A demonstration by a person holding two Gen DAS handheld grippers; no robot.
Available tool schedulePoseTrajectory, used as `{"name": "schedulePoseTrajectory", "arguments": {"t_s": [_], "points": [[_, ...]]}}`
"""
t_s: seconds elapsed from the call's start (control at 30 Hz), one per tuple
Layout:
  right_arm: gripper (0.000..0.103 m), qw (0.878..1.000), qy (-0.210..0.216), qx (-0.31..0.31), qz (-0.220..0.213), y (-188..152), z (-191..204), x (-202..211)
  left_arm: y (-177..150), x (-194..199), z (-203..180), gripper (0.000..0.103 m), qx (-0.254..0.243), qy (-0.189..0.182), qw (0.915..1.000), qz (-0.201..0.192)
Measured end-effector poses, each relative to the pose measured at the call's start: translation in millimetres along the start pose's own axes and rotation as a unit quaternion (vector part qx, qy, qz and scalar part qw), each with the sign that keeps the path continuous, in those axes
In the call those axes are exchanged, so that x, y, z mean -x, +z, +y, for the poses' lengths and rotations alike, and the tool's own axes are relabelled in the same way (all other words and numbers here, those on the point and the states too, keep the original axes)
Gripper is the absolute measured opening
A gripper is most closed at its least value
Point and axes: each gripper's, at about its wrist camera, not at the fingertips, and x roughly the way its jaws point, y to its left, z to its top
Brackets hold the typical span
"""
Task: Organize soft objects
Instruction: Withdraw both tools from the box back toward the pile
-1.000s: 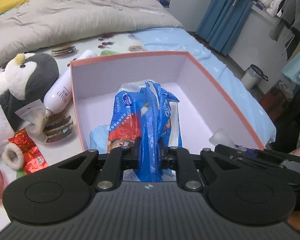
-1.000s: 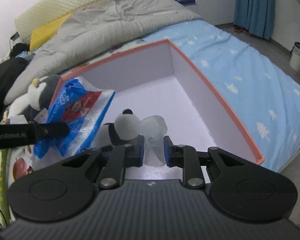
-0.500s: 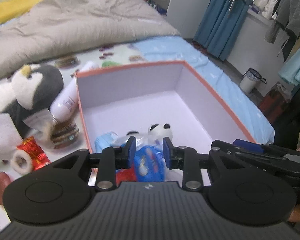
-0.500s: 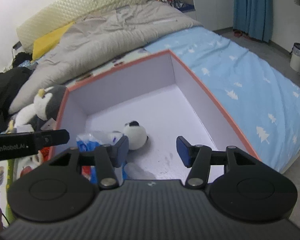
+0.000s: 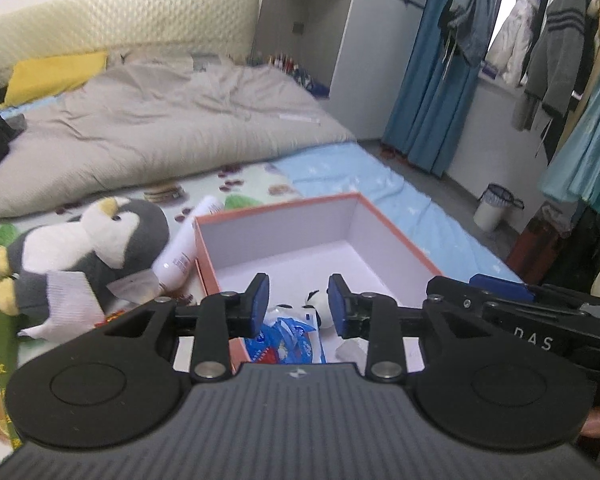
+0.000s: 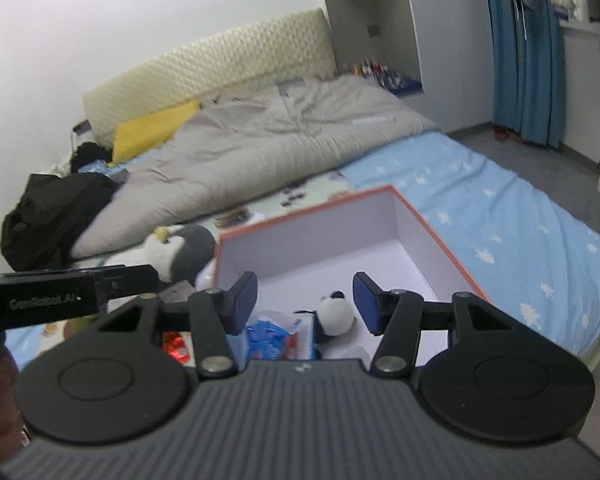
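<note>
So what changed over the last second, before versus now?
Both grippers let go and lifted away. The left gripper released the blue bag, its jaws still opening; the right gripper released the clear plastic piece with the panda toy. Both now lie in the box. The penguin plush and white bottle stayed beside it.

grey duvet (image 5: 172, 128), yellow pillow (image 5: 56, 74), blue curtain (image 5: 436, 92).
</note>
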Motion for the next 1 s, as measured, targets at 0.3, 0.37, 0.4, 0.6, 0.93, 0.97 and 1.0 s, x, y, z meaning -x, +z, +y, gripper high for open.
{"name": "schedulePoseTrajectory", "arguments": {"t_s": [0.3, 0.37, 0.4, 0.6, 0.93, 0.97, 1.0], "points": [[0.056, 0.999, 0.024, 0.020, -0.029, -14.6, 37.4, 47.7, -23.7, 74.3, 16.5, 0.042, 0.003, 0.006, 0.9994, -0.035], [0.056, 0.999, 0.033, 0.022, -0.035, -20.2, 44.5, 59.1, -31.7, 88.9, 20.8, 0.042, 0.005, 0.008, 0.9992, -0.040], [0.056, 0.998, 0.038, 0.024, -0.039, -22.6, 48.2, 64.3, -35.4, 95.2, 23.5, 0.042, 0.006, 0.009, 0.9991, -0.042], [0.056, 0.997, 0.055, 0.040, -0.043, -43.8, 73.6, 85.3, -62.4, 126.1, 38.9, 0.042, 0.015, 0.026, 0.9982, -0.052], [0.056, 0.996, 0.072, 0.054, 0.000, -102.2, 100.1, 77.6, -120.8, 150.9, 74.2, 0.042, 0.033, 0.063, 0.9970, -0.032], [0.056, 0.995, 0.075, 0.059, 0.002, -106.1, 103.8, 76.5, -127.2, 153.5, 78.2, 0.042, 0.036, 0.067, 0.9967, -0.030], [0.056, 0.995, 0.077, 0.063, 0.004, -110.1, 107.6, 75.2, -132.7, 154.3, 82.5, 0.042, 0.039, 0.070, 0.9964, -0.028]]}}
